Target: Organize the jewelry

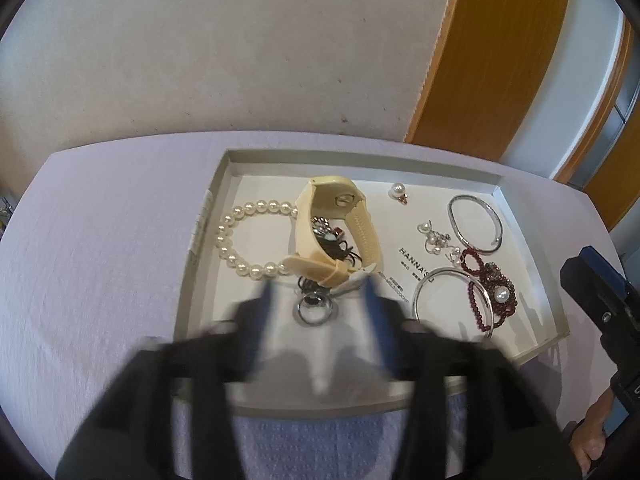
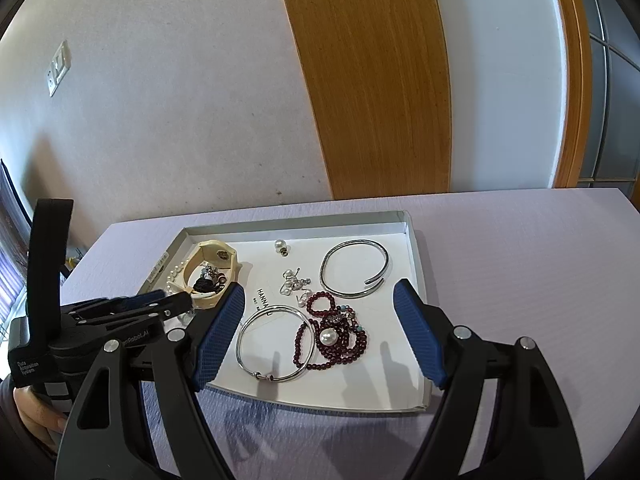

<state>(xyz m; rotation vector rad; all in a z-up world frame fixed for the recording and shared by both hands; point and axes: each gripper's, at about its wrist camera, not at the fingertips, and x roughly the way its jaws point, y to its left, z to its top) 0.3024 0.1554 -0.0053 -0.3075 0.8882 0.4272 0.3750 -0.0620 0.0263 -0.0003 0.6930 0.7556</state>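
Both tongs gape empty, left (image 1: 320, 292) over the small steel ring (image 1: 316, 309) near the tray's (image 1: 208, 248) front edge: light, hard, slippery, so I'd pinch across its rim.

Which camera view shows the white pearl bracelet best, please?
The left wrist view. There the pearl bracelet lies as nearly a whole loop in the tray, left of the cream watch, which covers only its right side. In the right wrist view only a few pearls show beside the watch; the left gripper hides the rest.
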